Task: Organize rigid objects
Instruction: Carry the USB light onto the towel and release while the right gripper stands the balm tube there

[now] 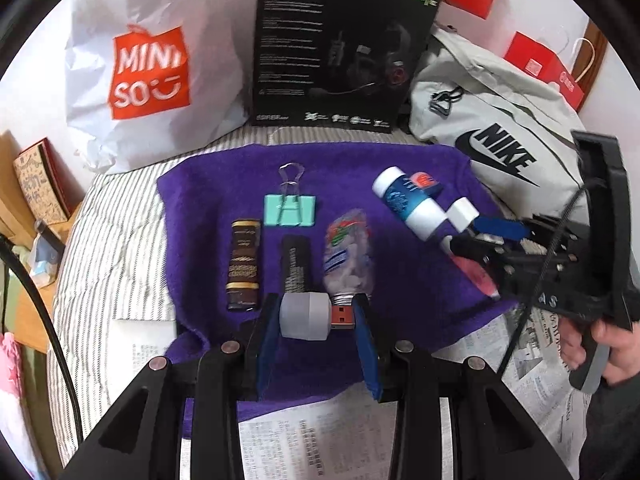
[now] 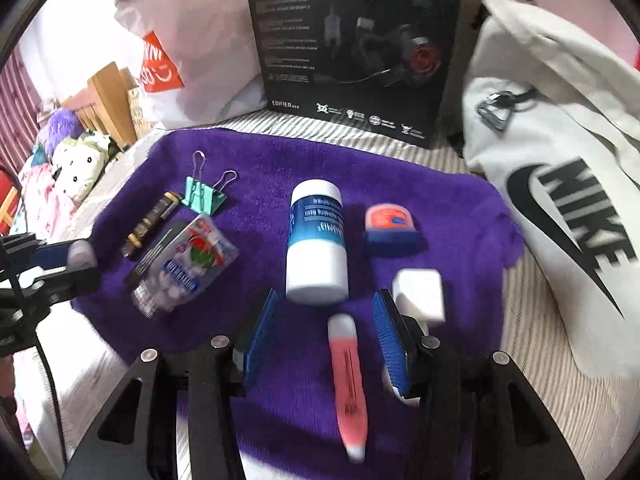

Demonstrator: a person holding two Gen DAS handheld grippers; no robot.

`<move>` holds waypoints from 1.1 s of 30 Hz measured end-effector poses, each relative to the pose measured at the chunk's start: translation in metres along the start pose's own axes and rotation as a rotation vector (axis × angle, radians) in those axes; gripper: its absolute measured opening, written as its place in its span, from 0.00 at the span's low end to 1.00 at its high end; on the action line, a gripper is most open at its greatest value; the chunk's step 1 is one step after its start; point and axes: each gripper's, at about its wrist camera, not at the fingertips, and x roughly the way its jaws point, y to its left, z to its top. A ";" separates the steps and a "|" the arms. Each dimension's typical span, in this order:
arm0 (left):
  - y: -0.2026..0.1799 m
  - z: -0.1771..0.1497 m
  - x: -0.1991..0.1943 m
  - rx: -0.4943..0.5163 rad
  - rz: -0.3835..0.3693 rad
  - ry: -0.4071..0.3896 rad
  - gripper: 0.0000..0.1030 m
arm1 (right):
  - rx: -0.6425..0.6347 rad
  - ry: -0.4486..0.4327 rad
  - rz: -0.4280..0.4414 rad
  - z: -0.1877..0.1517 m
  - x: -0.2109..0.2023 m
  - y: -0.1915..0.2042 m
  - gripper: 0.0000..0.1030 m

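— Memory stick (image 1: pixel 306 316): clamped end to end in the left claw (image 1: pixel 316 310), grey body against one pad, red plug against the other, just above the near part of the purple towel (image 1: pixel 400 280).

— Risky?

— Probably. Gripped by its ends only, so apt to pivot or pop out sideways on a jolt. Could then drop onto the black tube (image 1: pixel 296 264) or the clear pill bottle (image 1: pixel 348 256) right ahead and knock that neat row askew.

— And the right claw (image 2: pixel 326 308)?

— Open, pressing on nothing. Pink tube (image 2: pixel 347 380) flat on the towel between the jaws, touched by neither pad as far as can be told. Round, so liable to roll if brushed. White block (image 2: pixel 420 292) just beside one pad, white-and-blue bottle (image 2: pixel 316 240) just ahead: both easy to clip on any careless move.

— Further out?

— Small red-and-blue tin (image 2: pixel 394 226) past the block. Mint binder clip (image 1: pixel 290 210) behind the row, brown-and-gold tube (image 1: pixel 244 266) at its outer end. Plush towel spread over a striped bed sheet (image 1: pixel 112 220), newspaper (image 1: pixel 320 440) at the near edge. Soft footing everywhere, so poor support for anything stood upright.

— Room?

— Bedroom, cluttered. White shopping bag (image 1: pixel 152 72), black headphone box (image 1: pixel 340 40), pale sports bag (image 1: pixel 500 128) and red paper bag (image 1: pixel 552 68) lined along the back. Hand (image 1: pixel 612 344) on the right claw's handle.
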 end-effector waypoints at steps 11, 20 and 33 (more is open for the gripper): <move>-0.056 0.016 0.012 0.078 -0.032 0.015 0.33 | 0.052 -0.033 -0.034 -0.038 -0.039 -0.019 0.48; -0.083 0.030 0.056 0.081 -0.078 0.055 0.33 | 0.082 -0.043 -0.029 -0.069 -0.061 -0.027 0.48; -0.101 0.020 0.089 0.155 -0.020 0.101 0.33 | 0.119 -0.028 -0.001 -0.085 -0.069 -0.030 0.48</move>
